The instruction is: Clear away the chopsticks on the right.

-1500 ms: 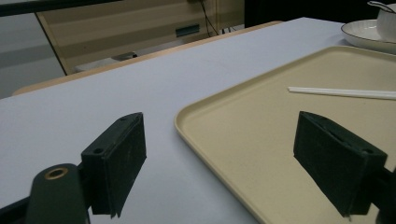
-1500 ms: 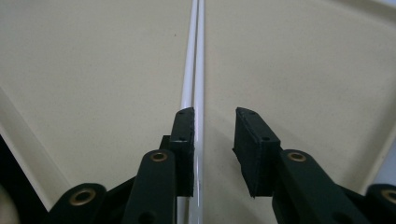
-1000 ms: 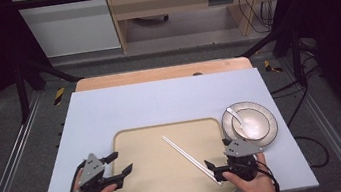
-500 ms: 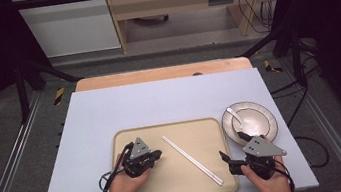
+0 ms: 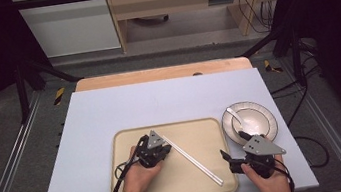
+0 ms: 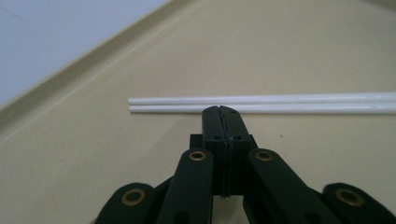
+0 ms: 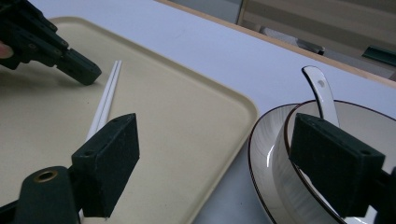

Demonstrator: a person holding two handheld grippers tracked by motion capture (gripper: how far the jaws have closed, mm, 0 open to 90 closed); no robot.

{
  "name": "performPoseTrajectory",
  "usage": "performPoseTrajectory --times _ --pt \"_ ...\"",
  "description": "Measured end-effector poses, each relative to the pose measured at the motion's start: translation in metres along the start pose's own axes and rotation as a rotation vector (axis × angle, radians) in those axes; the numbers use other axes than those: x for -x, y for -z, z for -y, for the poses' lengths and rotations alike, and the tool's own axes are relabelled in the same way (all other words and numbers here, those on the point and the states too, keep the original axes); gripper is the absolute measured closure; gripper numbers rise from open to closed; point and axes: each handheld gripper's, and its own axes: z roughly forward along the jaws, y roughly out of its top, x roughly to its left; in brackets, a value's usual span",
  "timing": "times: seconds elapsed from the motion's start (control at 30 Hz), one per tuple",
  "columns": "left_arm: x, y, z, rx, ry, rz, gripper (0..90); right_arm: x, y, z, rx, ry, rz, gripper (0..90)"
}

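A pair of white chopsticks lies slantwise on the beige tray. My left gripper rests low over the tray with its jaws shut and empty. Its tips sit just short of the chopsticks near their far end, seen up close from the left gripper. My right gripper hovers at the tray's near right corner, open. Its jaws have just closed a little, and nothing is between them. The right gripper looks out past the chopsticks and a bowl.
A white bowl with a dark rim stands on a plate right of the tray, with a white spoon in it. All of it lies on a pale table sheet. Black frame rails run along both sides.
My left gripper moved right from the tray's left edge to the chopsticks and shut its jaws. The right gripper shifted slightly right, off the chopsticks' near end.
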Motion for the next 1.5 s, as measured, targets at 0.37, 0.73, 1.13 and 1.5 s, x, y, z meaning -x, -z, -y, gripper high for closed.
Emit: performPoseTrajectory --times 0.37,0.73,1.13,1.5 --pt "-0.003 -0.018 -0.014 0.030 -0.011 0.026 89.5 0.002 -0.002 0.000 0.006 -0.010 0.004 15.4" --pt "0.028 -0.037 -0.032 0.013 -0.105 0.090 89.5 0.003 -0.003 0.001 -0.001 -0.017 0.011 16.2" --pt "0.055 -0.048 -0.046 -0.006 -0.220 0.155 89.5 0.004 -0.003 0.001 -0.002 -0.027 0.018 17.0" --pt "0.070 -0.055 -0.053 -0.013 -0.251 0.167 89.5 0.006 -0.001 0.002 0.000 -0.040 0.037 17.0"
